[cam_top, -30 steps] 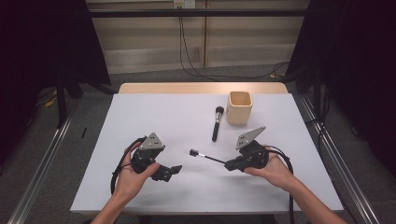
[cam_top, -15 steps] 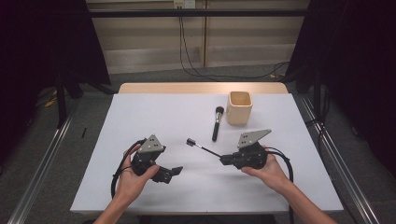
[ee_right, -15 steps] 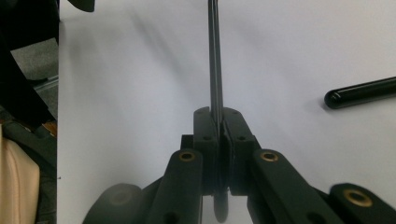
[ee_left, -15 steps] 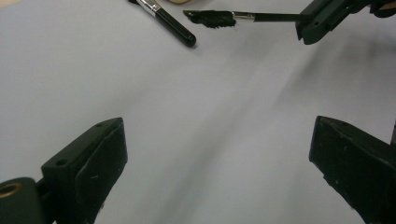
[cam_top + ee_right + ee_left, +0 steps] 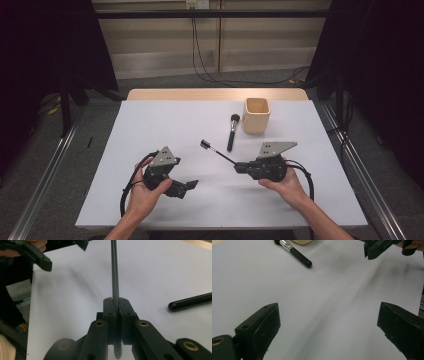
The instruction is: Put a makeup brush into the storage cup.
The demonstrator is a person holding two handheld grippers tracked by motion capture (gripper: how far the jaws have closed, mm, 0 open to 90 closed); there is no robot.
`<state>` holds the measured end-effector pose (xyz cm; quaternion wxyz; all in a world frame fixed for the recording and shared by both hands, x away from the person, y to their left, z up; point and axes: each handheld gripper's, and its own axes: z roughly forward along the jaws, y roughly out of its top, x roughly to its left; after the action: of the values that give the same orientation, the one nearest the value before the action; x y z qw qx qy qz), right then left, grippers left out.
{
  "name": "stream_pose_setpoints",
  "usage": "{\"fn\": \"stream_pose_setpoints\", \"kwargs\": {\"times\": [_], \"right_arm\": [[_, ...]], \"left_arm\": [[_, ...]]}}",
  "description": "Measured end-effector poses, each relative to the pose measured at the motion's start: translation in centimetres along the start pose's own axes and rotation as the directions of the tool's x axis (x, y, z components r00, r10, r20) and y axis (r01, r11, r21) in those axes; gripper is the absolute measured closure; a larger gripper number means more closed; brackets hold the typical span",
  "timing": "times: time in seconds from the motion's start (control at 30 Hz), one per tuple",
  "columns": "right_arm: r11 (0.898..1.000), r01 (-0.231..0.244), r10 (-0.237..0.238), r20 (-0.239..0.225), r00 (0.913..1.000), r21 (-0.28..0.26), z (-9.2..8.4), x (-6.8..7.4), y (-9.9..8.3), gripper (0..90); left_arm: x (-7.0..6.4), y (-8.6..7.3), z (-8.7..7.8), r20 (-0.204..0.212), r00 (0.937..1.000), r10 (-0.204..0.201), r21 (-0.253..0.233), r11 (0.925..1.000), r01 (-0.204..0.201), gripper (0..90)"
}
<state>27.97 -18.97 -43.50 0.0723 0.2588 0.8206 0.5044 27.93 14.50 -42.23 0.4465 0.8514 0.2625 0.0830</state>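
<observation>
The right gripper is clamping the thin dark handle of a slim brush, its jaws pressed tight on the stem as the right gripper view is showing. The slim brush is a narrow black rod ending in a small, blunt black head, and it is slanting up and away from the jaws toward the table's middle, head raised off the white surface. The left gripper is resting near the table's front edge, left of centre, its jaws standing wide with nothing between them.

A thicker makeup brush, black-handled with a silver ferrule and dark rounded bristles, is lying flat just beside a pale wooden cup, which is standing toward the far right corner. No writing or brand mark is readable on any of them.
</observation>
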Motion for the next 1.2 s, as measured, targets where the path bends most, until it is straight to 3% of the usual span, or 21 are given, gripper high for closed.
{"fn": "stream_pose_setpoints", "kwargs": {"times": [0.17,0.27,0.47,0.6,0.7,0.73,0.8,0.87,0.93,1.2], "right_arm": [[0.998,0.000,0.001,0.004,1.0000,-0.063,0.0,0.2,0.1,85.7],[0.997,0.010,-0.008,0.026,0.9996,-0.079,0.1,0.4,0.1,85.7],[0.991,0.023,-0.023,0.002,0.9997,-0.130,0.1,0.6,0.3,85.7],[0.990,0.020,-0.022,-0.013,0.9997,-0.139,0.1,0.8,0.3,85.6],[0.989,0.019,-0.022,-0.018,0.9996,-0.149,0.0,0.8,0.4,85.6],[0.988,0.022,-0.025,-0.019,0.9995,-0.152,0.0,0.8,0.5,85.7],[0.987,0.024,-0.028,-0.023,0.9993,-0.156,-0.1,0.9,0.6,85.6],[0.987,0.024,-0.028,-0.023,0.9993,-0.161,-0.2,0.8,0.6,85.6],[0.986,0.024,-0.028,-0.023,0.9994,-0.163,-0.2,0.8,0.6,85.6],[0.987,0.032,-0.038,-0.033,0.9987,-0.158,0.0,0.9,0.7,85.6]], "left_arm": [[0.0,0.1,-0.1,-0.010,0.9999,-0.005,-0.049,0.9988,0.005,4.6],[-0.2,0.1,-0.1,-0.014,0.9998,0.014,-0.075,0.9971,-0.015,3.7],[-0.3,0.1,0.1,0.012,0.9999,-0.007,-0.136,0.9907,0.009,3.7],[-0.6,0.3,0.4,0.006,1.0000,-0.003,-0.187,0.9824,0.004,4.4],[-0.8,0.5,0.6,0.032,0.9994,-0.012,-0.250,0.9680,0.020,4.9],[-0.8,0.5,0.7,0.041,0.9991,-0.011,-0.279,0.9601,0.022,5.1],[-0.8,0.6,1.0,0.062,0.9978,-0.024,-0.300,0.9529,0.042,5.5],[-1.0,0.8,1.3,0.068,0.9976,-0.011,-0.321,0.9465,0.032,5.4],[-1.2,1.0,1.5,0.076,0.9971,0.010,-0.318,0.9478,0.014,5.4],[-1.8,2.4,2.5,0.112,0.9937,0.001,-0.340,0.9396,0.037,4.6]]}}
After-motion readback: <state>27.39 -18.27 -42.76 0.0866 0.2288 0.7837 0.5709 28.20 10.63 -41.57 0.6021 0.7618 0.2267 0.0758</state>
